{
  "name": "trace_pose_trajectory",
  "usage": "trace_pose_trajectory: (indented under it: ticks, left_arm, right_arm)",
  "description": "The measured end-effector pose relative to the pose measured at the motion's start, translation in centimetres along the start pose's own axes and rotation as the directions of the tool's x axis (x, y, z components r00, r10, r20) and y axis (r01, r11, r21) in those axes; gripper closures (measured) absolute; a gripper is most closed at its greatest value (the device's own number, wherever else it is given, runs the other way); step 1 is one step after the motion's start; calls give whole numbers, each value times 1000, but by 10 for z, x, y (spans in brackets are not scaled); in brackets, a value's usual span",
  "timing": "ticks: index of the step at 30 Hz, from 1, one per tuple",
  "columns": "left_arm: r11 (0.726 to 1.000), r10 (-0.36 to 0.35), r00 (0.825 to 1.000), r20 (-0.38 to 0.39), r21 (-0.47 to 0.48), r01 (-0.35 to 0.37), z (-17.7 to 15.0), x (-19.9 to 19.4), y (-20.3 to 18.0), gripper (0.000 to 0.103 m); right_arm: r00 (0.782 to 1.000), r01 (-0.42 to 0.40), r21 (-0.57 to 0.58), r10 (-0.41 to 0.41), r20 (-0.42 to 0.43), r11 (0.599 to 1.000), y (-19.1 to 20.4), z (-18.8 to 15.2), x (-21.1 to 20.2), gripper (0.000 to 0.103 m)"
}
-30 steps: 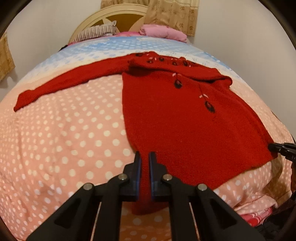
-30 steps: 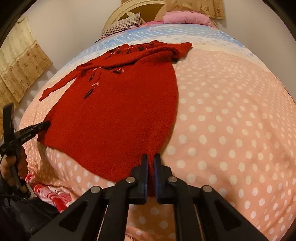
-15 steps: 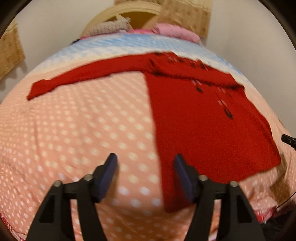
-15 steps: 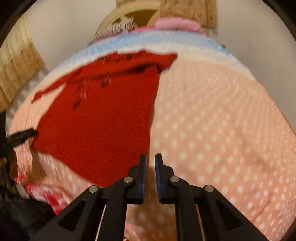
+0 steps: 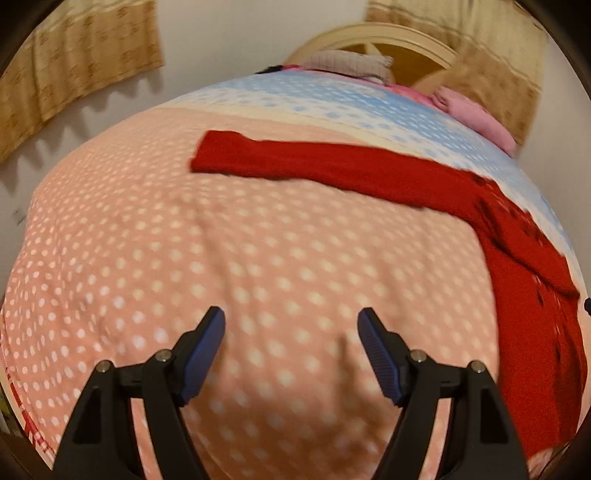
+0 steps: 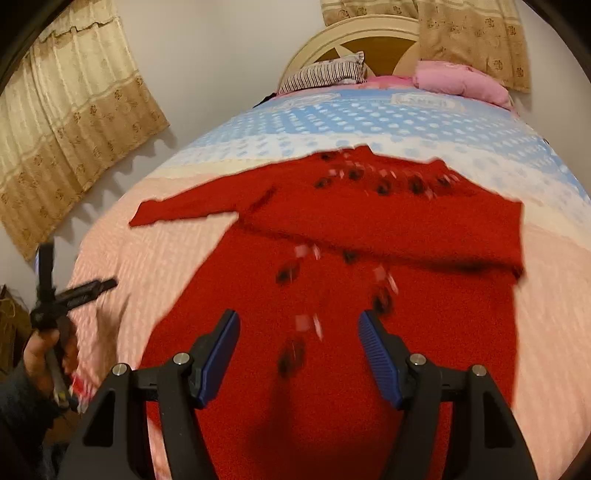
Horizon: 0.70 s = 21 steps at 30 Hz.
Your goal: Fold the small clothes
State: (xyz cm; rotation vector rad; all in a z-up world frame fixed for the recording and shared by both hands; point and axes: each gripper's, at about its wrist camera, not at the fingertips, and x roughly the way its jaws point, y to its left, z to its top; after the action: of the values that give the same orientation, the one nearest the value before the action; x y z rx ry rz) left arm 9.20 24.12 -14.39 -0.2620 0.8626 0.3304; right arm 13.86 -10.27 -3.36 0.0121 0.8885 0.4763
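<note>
I'm between grabs on the fold. The red knitted sweater with dark flower motifs (image 6: 332,295) lies flat on the bed, neckline toward the headboard; one sleeve looks already laid across the chest, the other sleeve (image 5: 295,162) is stretched out straight over the bedcover. So my read: one sleeve in, one to go, then the body fold.

Tongs: left gripper (image 5: 291,350) has jaws opening, nothing between them, just bare bedcover underneath. Right gripper (image 6: 299,350) has jaws opening too, hovering over the sweater's lower body w/ no cloth pinched. In the right wrist view the left gripper shows at 9 o'clock, in the person's hand (image 6: 44,354).

Next move, as I judge it: take the left gripper to the cuff of the outstretched sleeve, at abt 11 o'clock in its own view, pinch only that one layer, then carry it across the chest toward 3 o'clock. Knit is soft and stretchy, so a shallow pinch may slip; a deep one may catch the bedcover.

Surface: pink quilted bedcover with white dots (image 5: 184,277), going to a blue dotted band (image 6: 369,118) nr the head. It's soft and rumpled, not a firm base.

Room: cream arched headboard (image 6: 354,33) at 12 o'clock, striped pillow (image 6: 325,72) and pink pillow (image 6: 458,83) against it, beige patterned curtains (image 6: 74,122) at 10 o'clock and more at 1 o'clock, plain pale walls.
</note>
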Motion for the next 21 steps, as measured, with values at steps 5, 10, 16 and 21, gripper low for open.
trace_pose_trajectory:
  ticks: [5,10,16,21]
  left_arm:
    - [996,80,996,37,-28,-79,21,18,10,19]
    - [998,61,997,46,-24,-60,28,32,-2,13]
    - [999,47,999,14,23,-48,26,44,-12,13]
    - [998,59,998,1,32,-59,21,48,-11,13]
  right_arm:
    - [999,-30,-15,30,-24,999,28,48,55,36]
    - [998,-10,-77,6,-55,997,61,70,109,36]
    - [998,26,-104,-32,-50,994,73,79,158,39]
    - [999,19,-86,-23,-44,996,69,88,166,100]
